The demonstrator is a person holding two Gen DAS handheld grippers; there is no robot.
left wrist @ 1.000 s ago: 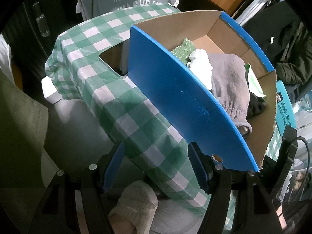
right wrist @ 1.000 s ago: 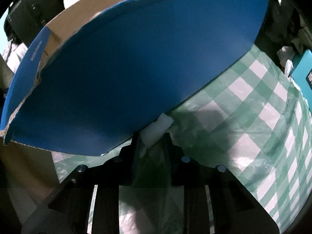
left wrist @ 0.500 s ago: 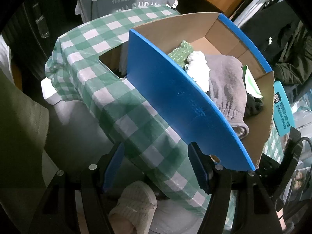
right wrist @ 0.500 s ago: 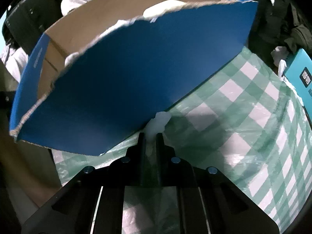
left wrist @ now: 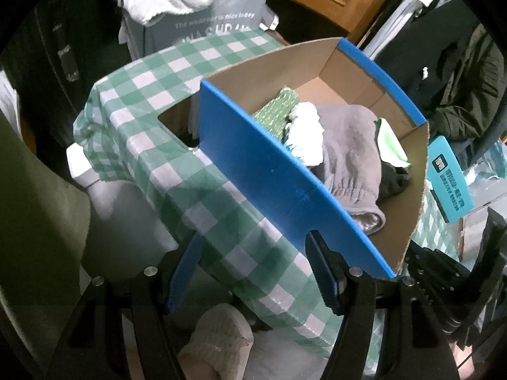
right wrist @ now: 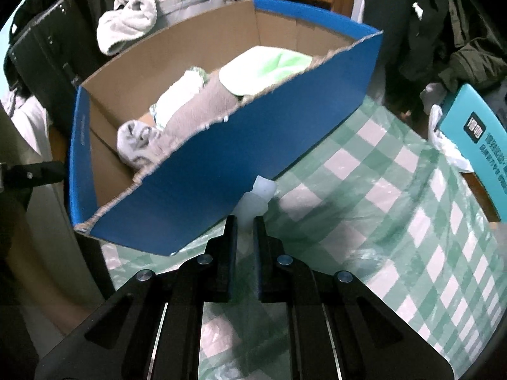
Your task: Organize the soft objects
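The right gripper (right wrist: pixel 244 224) is clenched on a small white soft piece (right wrist: pixel 256 199), which pokes out past the tips toward 12 o'clock and sits just against the blue outer wall of the cardboard box (right wrist: pixel 196 186). It looks light, limp and easily crushed, so a pinch near its middle should be enough to carry it; held by an edge it would likely droop or slip free. The left gripper (left wrist: pixel 253 272) stands released, nothing between its blue pads, hanging over the green checked tablecloth (left wrist: pixel 152 145) with the box at about 1 o'clock. The left view alone shows the box from the side and above: a grey garment (left wrist: pixel 348 158), a white cloth (left wrist: pixel 304 136) and a green textured piece (left wrist: pixel 279 107) already lie inside, with bare floor left at the far end. The right view alone shows the pinched piece and a teal package (right wrist: pixel 475 136) at 2 o'clock on the table's edge.
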